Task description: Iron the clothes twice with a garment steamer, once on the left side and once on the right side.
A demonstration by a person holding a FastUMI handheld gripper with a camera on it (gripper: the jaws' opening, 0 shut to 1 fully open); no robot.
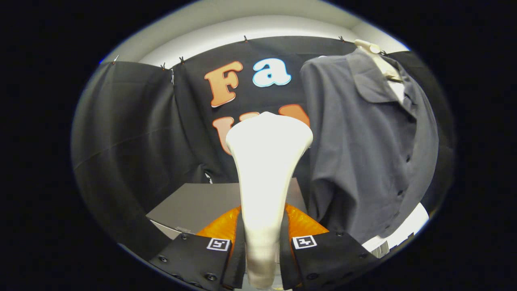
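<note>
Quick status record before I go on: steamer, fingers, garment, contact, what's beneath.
steamer: white garment steamer, upright between the fingers, head up
gripper: gripper shut on the steamer's handle
garment: grey shirt on a mannequin, beyond the fingers to the right
contact: steamer head beside the shirt's sleeve; touching cannot be told
beneath: grey table ahead of the fingers

A staged recording booth, not a lived-in home — black cloth point(133, 133) is clipped up as a backdrop from nine to one o'clock, under a pale curved ceiling point(250, 24) at twelve. At two o'clock a grey shirt point(363, 145) hangs on a pale dress form point(369, 46); a grey box point(198, 204) sits low at seven — props, set out for a demonstration.
</note>
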